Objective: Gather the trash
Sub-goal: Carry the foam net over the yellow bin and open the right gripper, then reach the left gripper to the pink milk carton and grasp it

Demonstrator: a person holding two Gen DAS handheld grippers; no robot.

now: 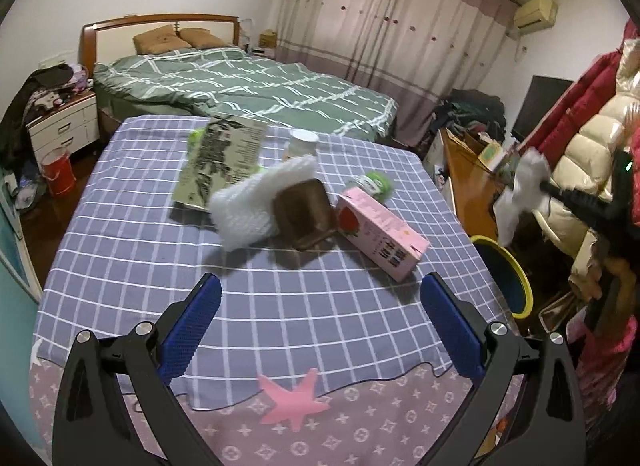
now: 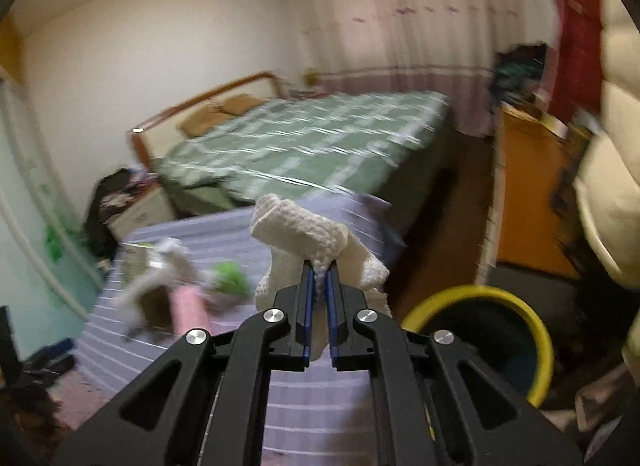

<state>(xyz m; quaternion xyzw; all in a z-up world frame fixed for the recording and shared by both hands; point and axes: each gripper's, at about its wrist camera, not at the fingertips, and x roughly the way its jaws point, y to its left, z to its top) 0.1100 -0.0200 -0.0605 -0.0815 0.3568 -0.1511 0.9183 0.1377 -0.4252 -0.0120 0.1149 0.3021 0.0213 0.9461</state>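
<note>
My right claw (image 2: pixel 319 278) is pinched tight on a crumpled white paper towel (image 2: pixel 304 231), near the yellow-rimmed bin (image 2: pixel 472 294) beside the bench (image 1: pixel 280 326). The blurred view hides its lineup, so it may miss. My left claw (image 1: pixel 320 286) gapes empty over the pink carton (image 1: pixel 380 234).

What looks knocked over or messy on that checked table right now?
The brown tub lies tipped on its side, with a white foam sheet leaning against it. The pink carton lies flat nearby. The right gripper holds a crumpled white tissue near the yellow-rimmed bin.
</note>
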